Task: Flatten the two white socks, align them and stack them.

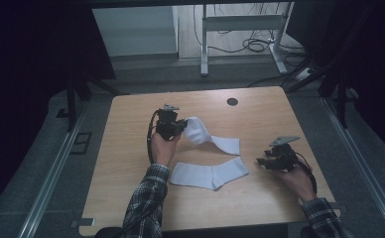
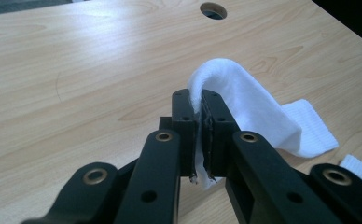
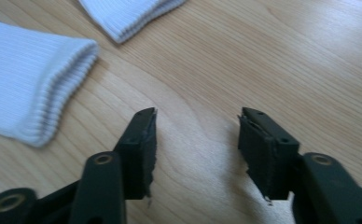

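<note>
Overhead, the left gripper (image 1: 179,125) lifts one white sock (image 1: 215,139) by its toe, above the flat sock (image 1: 208,174). Its own camera shows jaws clamped on fabric. Beside them, the right gripper (image 3: 197,140) stands apart, empty; next it should probably seize the trailing cuff.

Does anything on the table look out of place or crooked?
One white sock is half lifted: the left gripper pinches its end, so it arches and trails aslant. The other sock lies flat. Nothing looks damaged.
</note>
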